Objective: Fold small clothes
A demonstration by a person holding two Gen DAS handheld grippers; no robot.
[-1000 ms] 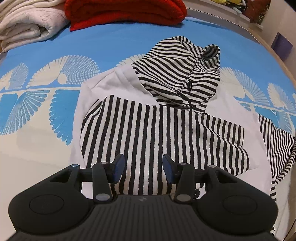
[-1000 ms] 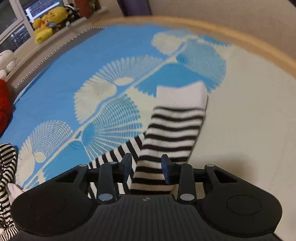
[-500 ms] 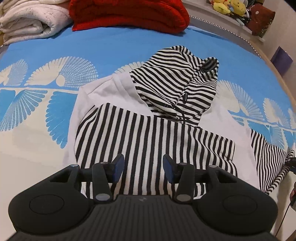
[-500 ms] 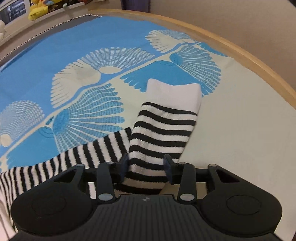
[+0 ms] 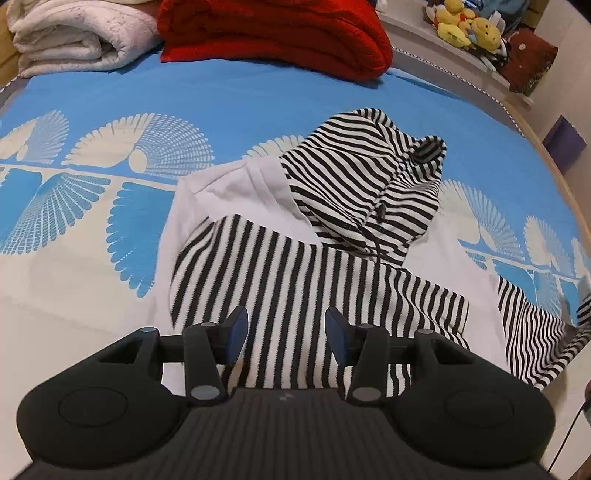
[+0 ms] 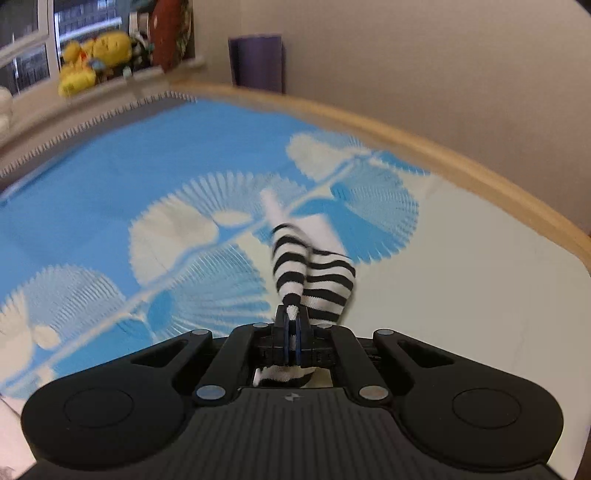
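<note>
Striped black and white, a small hooded top [image 5: 314,280] is spread on a bed covered by a blue sheet [image 5: 258,110] printed with pale fan shapes. The hood [image 5: 365,184] is laid at the far end of the top, with a white panel [image 5: 229,192] seen beside it. One sleeve is folded across the body of the top, just beyond the left claw [image 5: 282,328], whose blue pads are held apart above the striped cloth with nothing pinched between them. The other sleeve [image 6: 314,273] is seen stretched away from the right side of the top; it is clamped between the fully closed pads of the right claw [image 6: 293,328] and is lifted off the sheet, its white cuff [image 6: 273,206] pointing away. Beyond the hood, a folded red blanket [image 5: 273,33] and a folded white blanket [image 5: 81,33] are stacked at the far edge of the bed. Yellow soft toys [image 5: 465,26] are lined on a ledge past the hood.
</note>
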